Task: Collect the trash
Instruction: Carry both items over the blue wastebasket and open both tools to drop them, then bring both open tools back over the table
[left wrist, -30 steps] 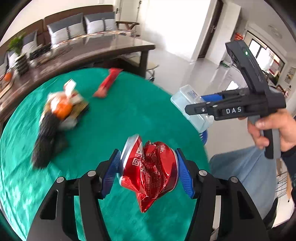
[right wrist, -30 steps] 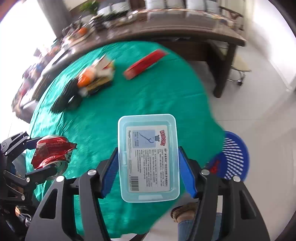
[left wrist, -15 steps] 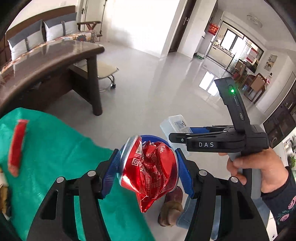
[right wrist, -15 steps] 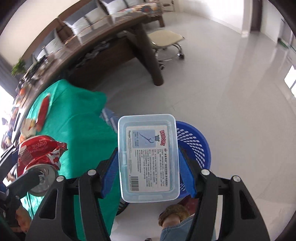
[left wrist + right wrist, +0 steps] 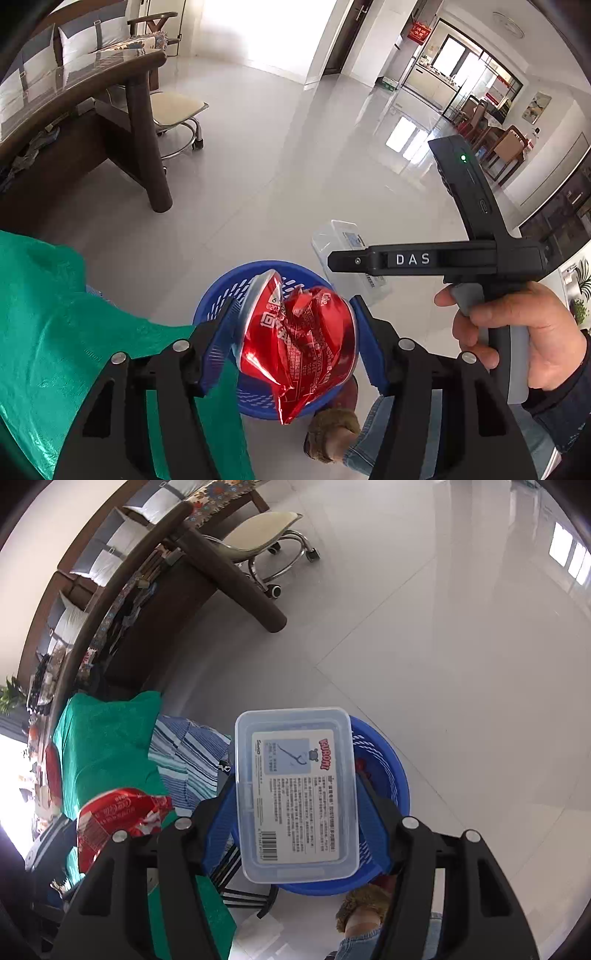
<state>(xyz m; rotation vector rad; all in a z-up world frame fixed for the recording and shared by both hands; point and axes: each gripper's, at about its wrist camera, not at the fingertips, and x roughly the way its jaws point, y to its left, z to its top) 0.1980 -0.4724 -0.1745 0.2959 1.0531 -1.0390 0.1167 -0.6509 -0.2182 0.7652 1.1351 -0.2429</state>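
Observation:
My left gripper (image 5: pixel 291 336) is shut on a crushed red soda can (image 5: pixel 299 339), which hangs over a blue slotted basket (image 5: pixel 229 291) on the floor. My right gripper (image 5: pixel 295 805) is shut on a clear plastic box (image 5: pixel 297 794) with a printed label, held above the same basket (image 5: pixel 384 760). In the left wrist view the right gripper (image 5: pixel 343 260) reaches in from the right, a hand around its handle, with the box (image 5: pixel 332 236) partly hidden behind it. The can (image 5: pixel 118 819) shows at lower left in the right wrist view.
The green tablecloth (image 5: pixel 55 332) hangs at the left, next to the basket. A dark wooden desk (image 5: pixel 140 122) and a cream stool (image 5: pixel 177 110) stand farther back on the glossy tiled floor. The person's shoe (image 5: pixel 332 428) and jeans sit just below the basket.
Both grippers swung off the green table and down toward the floor. The blue basket has come directly beneath the can and the box. Both grips are unchanged.

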